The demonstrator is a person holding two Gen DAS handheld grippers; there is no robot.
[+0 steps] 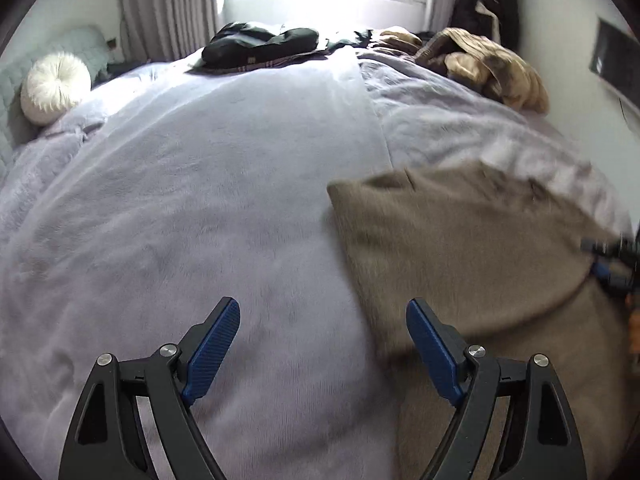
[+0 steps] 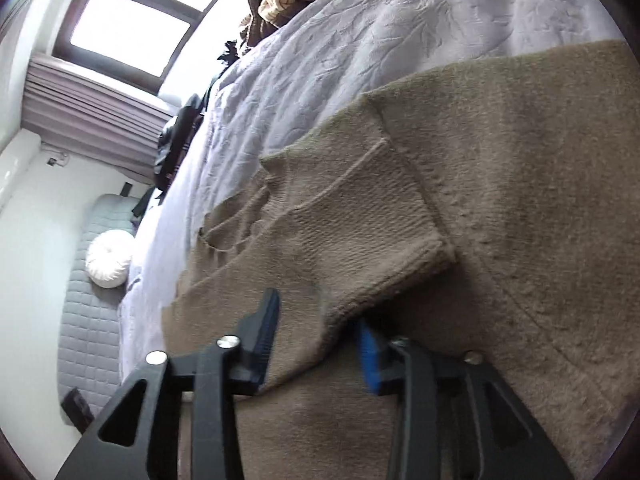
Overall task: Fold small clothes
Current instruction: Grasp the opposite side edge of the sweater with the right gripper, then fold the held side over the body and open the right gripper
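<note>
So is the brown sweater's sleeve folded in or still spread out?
Folded in: the sleeve lies across the brown sweater body, its cuff resting on the knit rather than on the lavender bedspread.

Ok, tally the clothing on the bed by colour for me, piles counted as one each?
Taupe-brown: 1, the knit sweater, near the grippers.
Black: 1, the dark pile by the window.
Tan-beige: 1, the heap at the far right corner.
Total: 3.

A wide bed [image 1: 200,200] under a pale lilac fleece cover carries everything here. On its near right lies a brown knit sweater [image 1: 460,248], partly folded. At the far edge: dark clothes [image 1: 260,42], a tan pile [image 1: 492,64], perhaps blankets, and a white round cushion [image 1: 54,86] at left.
</note>
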